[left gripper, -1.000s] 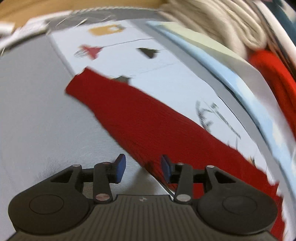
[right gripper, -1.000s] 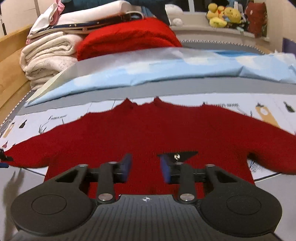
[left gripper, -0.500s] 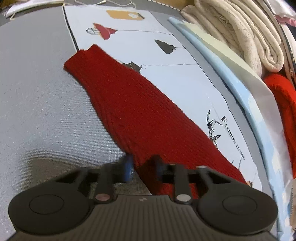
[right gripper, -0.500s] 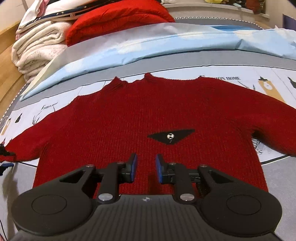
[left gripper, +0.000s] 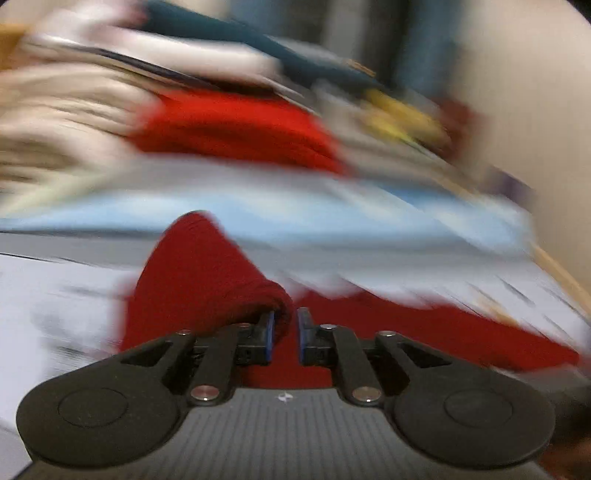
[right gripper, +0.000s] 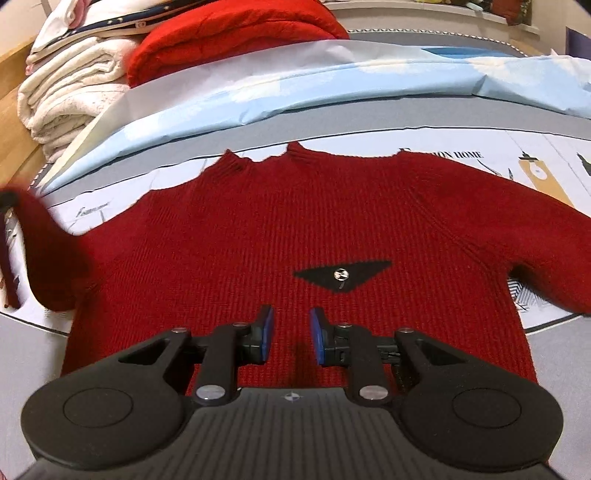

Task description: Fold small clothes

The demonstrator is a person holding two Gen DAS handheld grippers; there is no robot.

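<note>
Pinching sweater (right gripper: pixel 295 229) sleeve betw L fingers (left gripper: pixel 269 328); R fingers (right gripper: pixel 266 328) parted, over hem.

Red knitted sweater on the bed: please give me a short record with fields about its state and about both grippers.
garment: red knitted sweater, front up, body flat on the printed bed sheet
badge: black triangular patch on the chest
sleeve: sweater's sleeve raised off the sheet
left gripper: closed on the sleeve fabric; view blurred
right gripper: open, above the lower body, gripping nothing
background: folded cream blankets, folded red knit, light blue cover
</note>
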